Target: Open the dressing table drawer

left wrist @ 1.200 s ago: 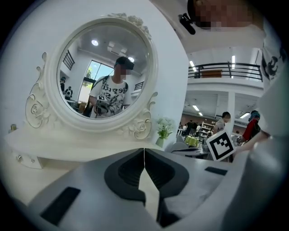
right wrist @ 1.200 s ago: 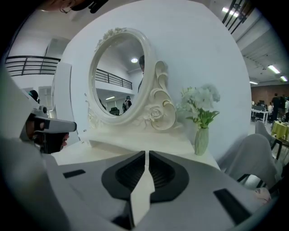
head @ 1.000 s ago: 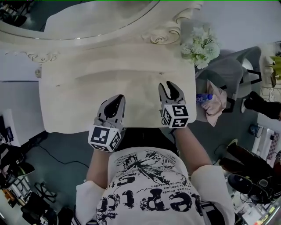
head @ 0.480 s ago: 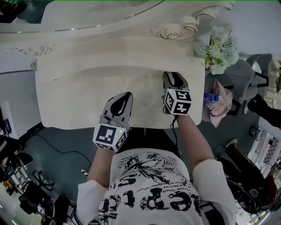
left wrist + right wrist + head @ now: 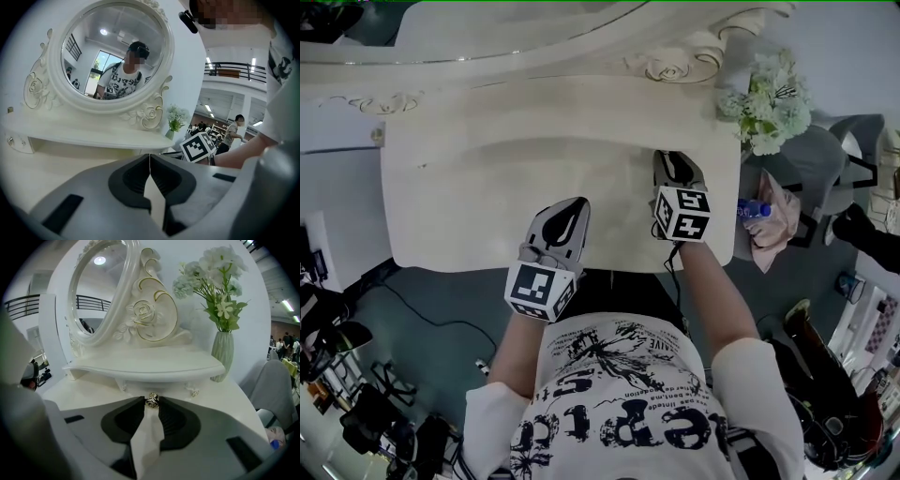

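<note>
The cream dressing table (image 5: 487, 187) has a small drawer (image 5: 140, 386) under its raised shelf, with a gold knob (image 5: 152, 400) on the drawer's front. My right gripper (image 5: 151, 402) is at the knob, and its jaws are closing with the knob between their tips, touching both sides. In the head view the right gripper (image 5: 672, 161) reaches over the tabletop's right part. My left gripper (image 5: 572, 208) hovers over the front edge of the table, shut and empty; its tips meet in a thin line (image 5: 150, 157).
An oval mirror (image 5: 112, 51) in a carved frame stands at the back. A vase of white flowers (image 5: 222, 355) sits at the table's right rear corner. A grey chair (image 5: 797, 159) with cloth and a bottle (image 5: 750, 208) stands right of the table.
Both grippers sank toward the tabletop. The right gripper's jaws stood wide apart a second ago and have since drawn in around the knob.
</note>
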{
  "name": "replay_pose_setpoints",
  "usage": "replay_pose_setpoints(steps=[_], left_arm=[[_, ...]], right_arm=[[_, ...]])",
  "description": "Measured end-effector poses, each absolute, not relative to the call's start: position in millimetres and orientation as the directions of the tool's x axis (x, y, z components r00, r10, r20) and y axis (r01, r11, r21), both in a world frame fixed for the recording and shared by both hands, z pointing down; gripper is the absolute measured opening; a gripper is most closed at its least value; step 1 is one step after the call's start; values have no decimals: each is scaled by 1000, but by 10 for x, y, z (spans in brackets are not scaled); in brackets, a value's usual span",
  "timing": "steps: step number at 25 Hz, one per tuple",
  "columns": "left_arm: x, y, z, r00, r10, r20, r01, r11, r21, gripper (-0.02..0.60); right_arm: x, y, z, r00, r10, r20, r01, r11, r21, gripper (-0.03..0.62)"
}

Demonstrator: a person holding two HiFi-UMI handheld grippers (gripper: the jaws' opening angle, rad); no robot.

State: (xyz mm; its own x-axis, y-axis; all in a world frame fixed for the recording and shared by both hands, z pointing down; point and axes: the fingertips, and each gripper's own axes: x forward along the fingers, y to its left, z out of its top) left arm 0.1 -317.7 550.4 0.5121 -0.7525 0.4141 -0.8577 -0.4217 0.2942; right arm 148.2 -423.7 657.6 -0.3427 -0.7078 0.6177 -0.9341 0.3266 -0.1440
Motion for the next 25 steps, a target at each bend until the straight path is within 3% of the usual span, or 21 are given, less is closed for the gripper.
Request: replay_pose_setpoints(steps=[25], left_arm=[[199,-2987,5358,555,-718,421,-831,-503,237,20]], right_arm=[[1571,-3508,6604,-363,-651,667,-928,320,-193,106]])
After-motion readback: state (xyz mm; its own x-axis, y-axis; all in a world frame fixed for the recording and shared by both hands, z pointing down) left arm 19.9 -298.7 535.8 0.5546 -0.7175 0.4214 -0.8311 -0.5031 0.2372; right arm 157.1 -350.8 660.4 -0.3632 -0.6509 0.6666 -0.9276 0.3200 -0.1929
